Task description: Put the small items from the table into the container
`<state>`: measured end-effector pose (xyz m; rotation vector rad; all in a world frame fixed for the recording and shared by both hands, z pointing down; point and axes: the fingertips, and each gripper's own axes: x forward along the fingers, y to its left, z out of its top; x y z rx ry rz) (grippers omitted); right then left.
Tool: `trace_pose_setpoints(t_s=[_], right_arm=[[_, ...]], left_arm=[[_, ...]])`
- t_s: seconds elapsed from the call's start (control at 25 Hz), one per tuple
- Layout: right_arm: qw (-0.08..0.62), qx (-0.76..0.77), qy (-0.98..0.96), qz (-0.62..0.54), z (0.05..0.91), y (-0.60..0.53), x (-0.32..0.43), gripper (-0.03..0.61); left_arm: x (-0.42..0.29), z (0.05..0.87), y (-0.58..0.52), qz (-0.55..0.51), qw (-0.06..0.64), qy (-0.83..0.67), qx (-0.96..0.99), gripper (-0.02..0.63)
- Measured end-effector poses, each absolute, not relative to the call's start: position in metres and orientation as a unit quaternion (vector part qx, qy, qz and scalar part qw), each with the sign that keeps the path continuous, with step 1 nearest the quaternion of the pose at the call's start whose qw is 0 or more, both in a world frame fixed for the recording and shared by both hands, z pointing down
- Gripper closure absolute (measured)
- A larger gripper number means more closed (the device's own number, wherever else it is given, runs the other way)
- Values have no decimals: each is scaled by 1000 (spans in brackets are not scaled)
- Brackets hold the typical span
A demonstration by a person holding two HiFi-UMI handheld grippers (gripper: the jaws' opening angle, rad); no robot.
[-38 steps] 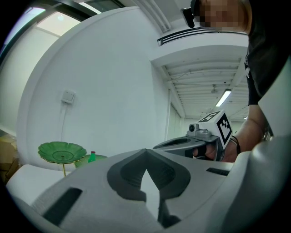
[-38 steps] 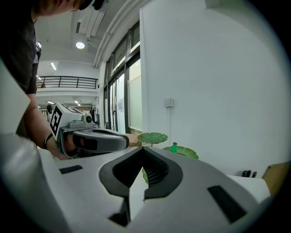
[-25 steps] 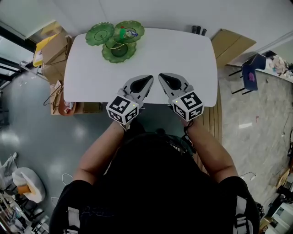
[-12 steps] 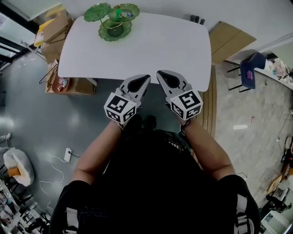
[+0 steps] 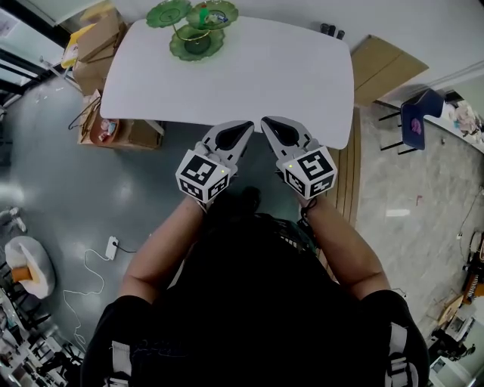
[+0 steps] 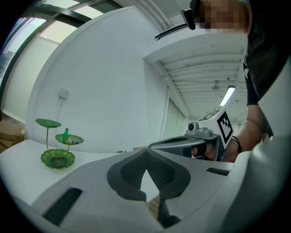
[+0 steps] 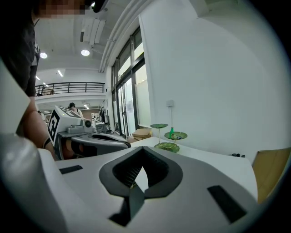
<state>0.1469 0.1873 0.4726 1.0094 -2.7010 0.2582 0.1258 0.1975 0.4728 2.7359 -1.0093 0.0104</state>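
A white table (image 5: 249, 83) stands ahead of the person. A green tiered stand (image 5: 195, 30) sits at its far left corner, with three leaf-shaped dishes on a thin gold stem. This is the only container on the table.

In the left gripper view, the middle dish (image 6: 69, 139) holds a small green bottle (image 5: 203, 12) standing upright. A tiny blue-and-white item (image 5: 218, 15) lies just beside the bottle in the same dish; what it is cannot be made out. The top dish (image 6: 48, 123) and the bottom dish (image 6: 57, 158) show only their own green surface.

The left gripper (image 5: 243, 130) and the right gripper (image 5: 270, 127) are side by side at the table's near edge, well apart from the stand. Each gripper's jaws are pressed together with nothing between them.

Two small dark objects (image 5: 331, 30) sit at the table's far right edge. Cardboard boxes (image 5: 98, 45) stand beside its left end, and a blue chair (image 5: 416, 117) stands off its right end.
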Motion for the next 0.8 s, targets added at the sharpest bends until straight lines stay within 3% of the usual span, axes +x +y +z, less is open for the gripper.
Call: trace_pose_setpoints(t_s=[0.8], right_arm=[[110,348,-925,105,474,193,160,563]], left_arm=[[138,477,206,9,115,-351,929,606]])
